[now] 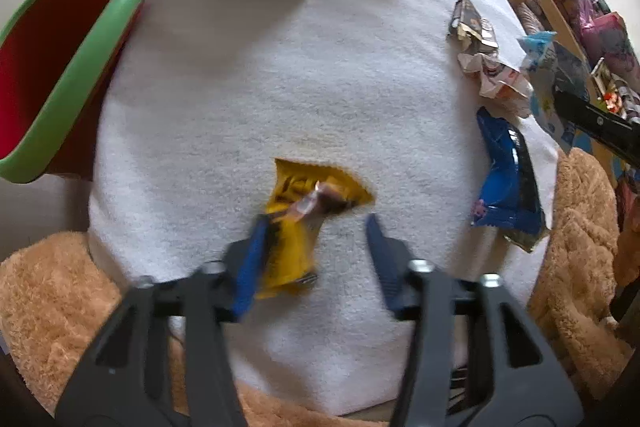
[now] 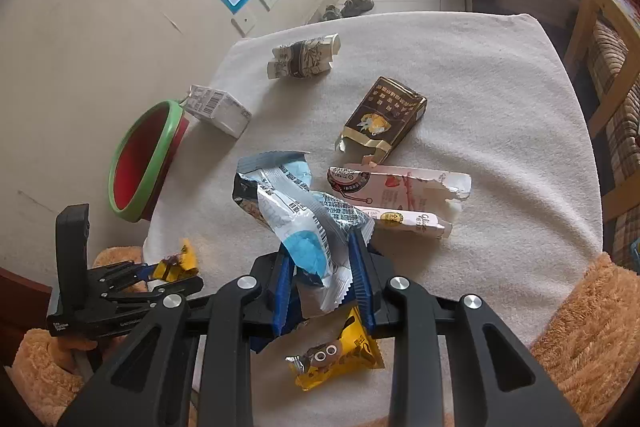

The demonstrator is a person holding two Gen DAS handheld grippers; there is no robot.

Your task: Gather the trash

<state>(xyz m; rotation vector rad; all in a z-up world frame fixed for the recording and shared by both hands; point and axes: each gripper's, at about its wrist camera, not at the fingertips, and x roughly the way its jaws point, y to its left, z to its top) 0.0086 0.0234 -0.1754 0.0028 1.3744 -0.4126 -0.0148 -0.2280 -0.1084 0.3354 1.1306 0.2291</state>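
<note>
A yellow snack wrapper [image 1: 296,219], blurred, lies against the left finger of my left gripper [image 1: 316,227]. The right finger stands clear of it, so the jaws are open over the white cloth [image 1: 280,75]. In the right wrist view that gripper [image 2: 160,273] sits low at the left with the yellow wrapper [image 2: 178,263] at its tips. My right gripper [image 2: 322,275] is shut on a light-blue and white wrapper [image 2: 296,219] held above the cloth. A second yellow wrapper [image 2: 340,359] lies under it. A red bin with a green rim [image 1: 80,47] [image 2: 148,163] stands at the cloth's left edge.
On the cloth lie a white carton [image 2: 220,111], a crushed paper cup [image 2: 304,57], a brown box [image 2: 384,115], pink-white wrappers [image 2: 400,187] and a dark blue wrapper [image 1: 508,187]. Tan plush [image 2: 580,327] borders the near side. A wooden frame [image 2: 608,67] and bedding stand at the right.
</note>
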